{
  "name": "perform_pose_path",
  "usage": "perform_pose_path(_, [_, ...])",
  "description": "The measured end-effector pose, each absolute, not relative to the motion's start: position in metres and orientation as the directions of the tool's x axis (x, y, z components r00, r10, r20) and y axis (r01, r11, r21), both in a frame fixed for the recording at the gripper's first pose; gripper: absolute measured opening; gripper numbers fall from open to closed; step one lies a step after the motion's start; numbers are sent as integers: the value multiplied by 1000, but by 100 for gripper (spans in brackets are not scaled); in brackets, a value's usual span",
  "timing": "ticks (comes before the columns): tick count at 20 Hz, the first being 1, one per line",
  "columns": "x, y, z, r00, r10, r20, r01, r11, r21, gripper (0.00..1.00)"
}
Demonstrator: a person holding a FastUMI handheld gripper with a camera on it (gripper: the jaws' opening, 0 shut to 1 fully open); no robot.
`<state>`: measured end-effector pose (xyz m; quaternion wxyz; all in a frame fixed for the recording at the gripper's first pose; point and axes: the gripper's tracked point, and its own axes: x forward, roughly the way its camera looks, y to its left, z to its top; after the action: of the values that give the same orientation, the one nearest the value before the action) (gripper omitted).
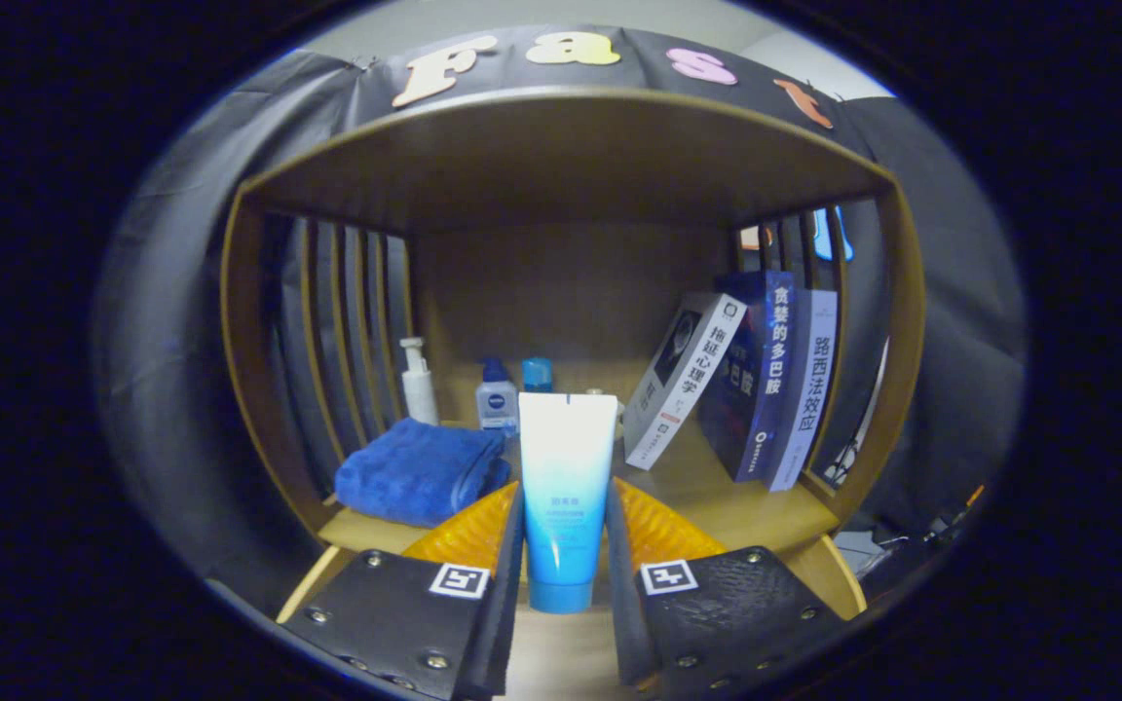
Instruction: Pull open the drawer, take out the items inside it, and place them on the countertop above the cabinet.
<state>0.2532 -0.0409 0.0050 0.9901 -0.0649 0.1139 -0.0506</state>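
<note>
Gripper view shows the fingers clamped on a tube, cap down, just above the tabletop's front edge; placing seems underway, so next comes lowering and release beside the towel.

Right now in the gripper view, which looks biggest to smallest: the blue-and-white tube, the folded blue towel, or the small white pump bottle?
1. Blue-and-white tube, but it sits closest, clamped between the gripper fingers, so nearness inflates it.
2. Folded blue towel, roughly similar in area.
3. Small white pump bottle, clearly smallest.
</note>
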Motion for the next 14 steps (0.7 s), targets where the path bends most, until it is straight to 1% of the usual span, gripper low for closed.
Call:
perform_pose_path(5, [296, -64, -36, 950, -179, -255, 139, 976, -167, 42])
perform_pose_path(7, [315, -67, -49, 944, -184, -272, 145, 977, -159, 42])
perform_pose_path(9, [323, -71, -58, 944, -183, -275, 145, 978, -152, 42])
perform_pose_path(10, [328, -70, -65, 943, -179, -279, 144, 979, -144, 44])
perform_pose_path(14, [339, -72, -80, 931, -189, -311, 163, 981, -110, 44])
